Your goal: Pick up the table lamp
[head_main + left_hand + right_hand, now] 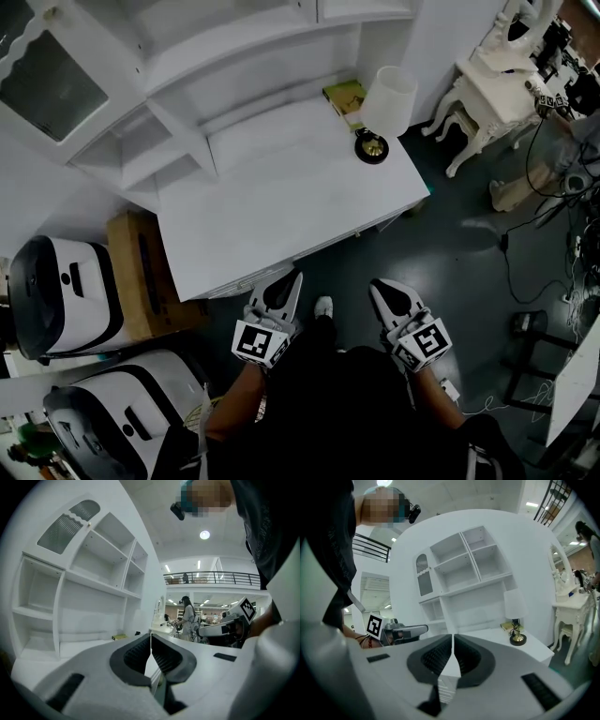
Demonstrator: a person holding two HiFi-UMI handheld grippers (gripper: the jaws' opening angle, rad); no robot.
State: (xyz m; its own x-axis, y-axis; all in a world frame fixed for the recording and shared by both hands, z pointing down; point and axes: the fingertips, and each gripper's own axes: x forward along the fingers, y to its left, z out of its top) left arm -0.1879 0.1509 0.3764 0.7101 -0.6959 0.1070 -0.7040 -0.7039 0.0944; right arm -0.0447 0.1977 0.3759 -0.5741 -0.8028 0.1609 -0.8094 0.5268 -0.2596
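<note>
Your table lamp [382,117] stands at the counter's [281,187] far right corner, close to the right edge. It has a plain white drum shade, a thin dark stem and a round base that is black at the rim and brass in the middle. A yellow-green book [343,96] lies just behind it, against the back panel.

White shelving [187,94] rises along the counter's back edge and closes off its left end. The right edge faces dark open floor [450,262], with a white dressing table [487,84] well apart beyond it.

Your left tongs [289,281] and right tongs [380,286] are both pressed together with nothing between them. They are held just short of the counter's near edge.
</note>
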